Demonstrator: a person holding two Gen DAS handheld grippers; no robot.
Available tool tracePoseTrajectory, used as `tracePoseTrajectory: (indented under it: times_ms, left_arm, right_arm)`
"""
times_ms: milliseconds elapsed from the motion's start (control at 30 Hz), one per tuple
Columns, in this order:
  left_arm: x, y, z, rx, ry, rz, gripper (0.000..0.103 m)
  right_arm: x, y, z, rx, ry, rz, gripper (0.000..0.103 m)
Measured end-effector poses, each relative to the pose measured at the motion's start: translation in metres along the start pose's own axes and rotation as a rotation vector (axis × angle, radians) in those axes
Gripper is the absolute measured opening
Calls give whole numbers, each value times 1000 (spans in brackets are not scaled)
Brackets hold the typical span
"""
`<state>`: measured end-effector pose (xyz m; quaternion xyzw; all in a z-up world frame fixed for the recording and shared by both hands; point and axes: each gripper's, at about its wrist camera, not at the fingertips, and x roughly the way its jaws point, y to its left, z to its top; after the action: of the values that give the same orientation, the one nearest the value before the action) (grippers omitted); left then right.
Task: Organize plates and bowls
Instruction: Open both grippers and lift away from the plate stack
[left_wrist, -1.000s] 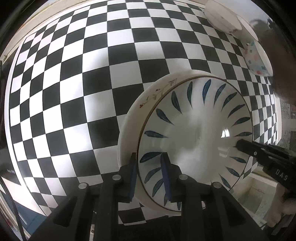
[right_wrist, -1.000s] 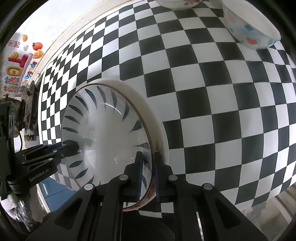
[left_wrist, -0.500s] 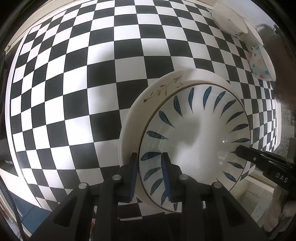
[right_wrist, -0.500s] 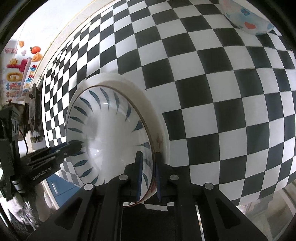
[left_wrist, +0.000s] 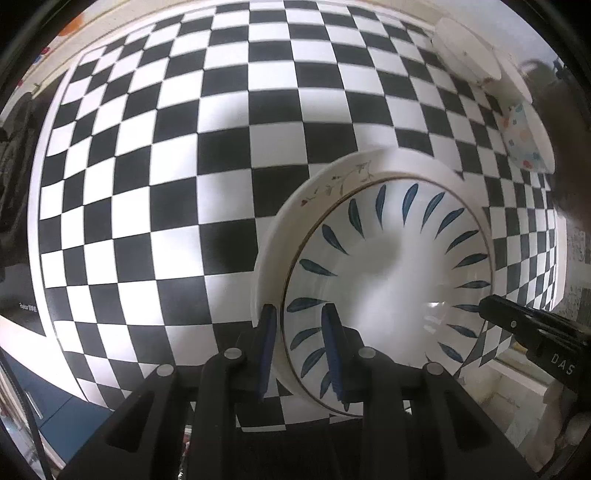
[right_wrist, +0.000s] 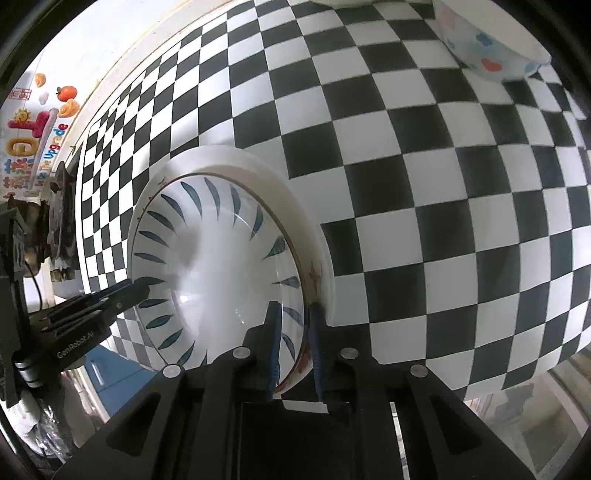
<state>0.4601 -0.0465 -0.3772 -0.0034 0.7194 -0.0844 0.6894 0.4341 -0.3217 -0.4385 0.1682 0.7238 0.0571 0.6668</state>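
Observation:
A white bowl with blue leaf marks (left_wrist: 388, 280) sits nested inside a wider white dish with a small floral sprig (left_wrist: 280, 236), over the checkered tablecloth (left_wrist: 184, 147). My left gripper (left_wrist: 299, 332) is shut on the stack's near rim, one pad inside the leaf bowl and one outside. On the opposite rim my right gripper (right_wrist: 295, 325) is shut the same way, with the leaf bowl (right_wrist: 207, 266) and the floral dish (right_wrist: 295, 214) between its pads. Each gripper's tip shows in the other's view. Whether the stack rests on the cloth, I cannot tell.
A bowl with coloured spots (right_wrist: 487, 44) stands at the far right of the table, also seen as the spotted bowl (left_wrist: 524, 140). A plain white dish (left_wrist: 465, 51) lies beyond it. Colourful wall stickers (right_wrist: 33, 122) show at the left. The table's edge runs close behind both grippers.
The right gripper's pads stand slightly wider apart on the rim than before. The stack and both hands have barely shifted over the cloth.

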Motion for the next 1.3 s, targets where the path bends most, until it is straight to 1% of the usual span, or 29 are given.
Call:
tracePoseTrajectory:
  times_ms: [167,267,367,500,633,700,733,800,1000,1100,1300]
  left_arm:
    - [-19,-11,-10,20,-53,31,23]
    - [-32,-13,-15,19,-67,25,23]
    - [-55,-19,-23,30,-82,13,23]
    - [-83,-20,-37,44,-101,-11,23]
    - [-107,-24,-50,67,-114,-13,23]
    - [-118,-24,-57,75,-136,5,23]
    - [-125,-25,-62,85,-150,18,23]
    - [-134,-25,-69,94,-162,22,23]
    - [-159,-22,-86,107,-175,-6,23]
    - [-168,-20,-95,109,-184,-20,23]
    - [-180,-14,-104,120,-203,-31,23]
  right_arm:
    - [-16,7,-2,-26,-33,-53,17]
    - [-31,18,-7,-47,-65,-95,17]
    - [-52,30,-17,-67,-101,-123,17]
    - [-84,46,-34,-77,-142,-122,18]
    - [-114,62,-53,-94,-192,-137,18]
    - [-127,70,-63,-101,-212,-140,18]
    - [-133,74,-68,-88,-240,-139,18]
    - [-148,79,-77,-96,-258,-148,18]
    - [-176,97,-103,-94,-300,-142,18]
    - [-186,103,-112,-90,-309,-126,18]
    - [-195,110,-128,-79,-316,-124,18]
